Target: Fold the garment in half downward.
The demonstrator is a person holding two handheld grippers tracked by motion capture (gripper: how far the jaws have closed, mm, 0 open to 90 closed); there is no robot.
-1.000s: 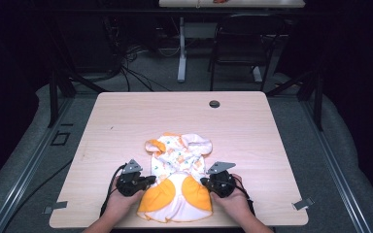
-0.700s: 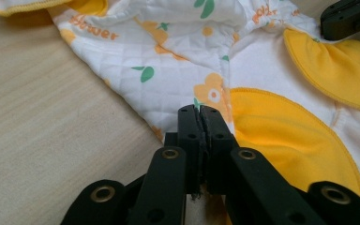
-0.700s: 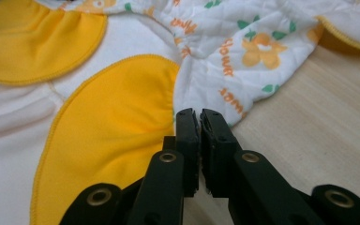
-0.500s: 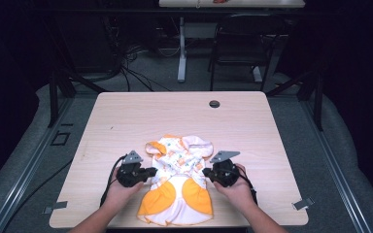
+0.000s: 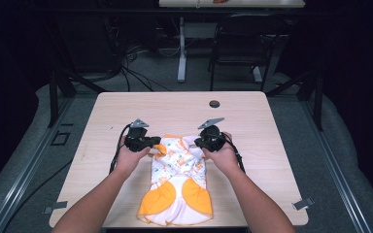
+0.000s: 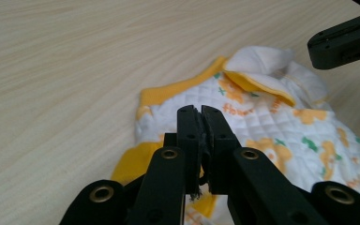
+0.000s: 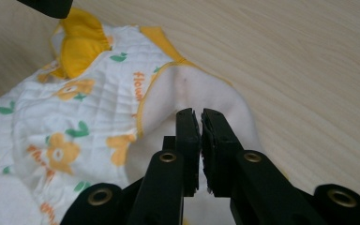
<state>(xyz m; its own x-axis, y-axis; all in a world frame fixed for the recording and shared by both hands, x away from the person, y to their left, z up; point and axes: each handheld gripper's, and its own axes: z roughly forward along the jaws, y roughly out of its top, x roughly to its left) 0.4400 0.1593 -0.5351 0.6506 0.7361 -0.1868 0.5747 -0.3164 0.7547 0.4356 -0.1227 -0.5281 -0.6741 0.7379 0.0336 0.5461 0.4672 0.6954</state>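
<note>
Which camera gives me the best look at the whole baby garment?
The high view: the garment lies there entire, orange patches toward the person. The left gripper view catches its orange-trimmed upper part, the right gripper view a white flap and flower print.

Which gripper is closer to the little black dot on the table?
Right. The right gripper sits just below the black dot, toward the person, while the left gripper is farther off, across the baby garment.

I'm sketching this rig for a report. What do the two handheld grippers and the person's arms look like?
Both the left gripper and the right gripper are black, each topped by a grey three-cornered plate. Each has two flat black jaws on linkage arms with brass-coloured rivets. Black cables trail from them. The forearms are bare, with no sleeves visible.
</note>
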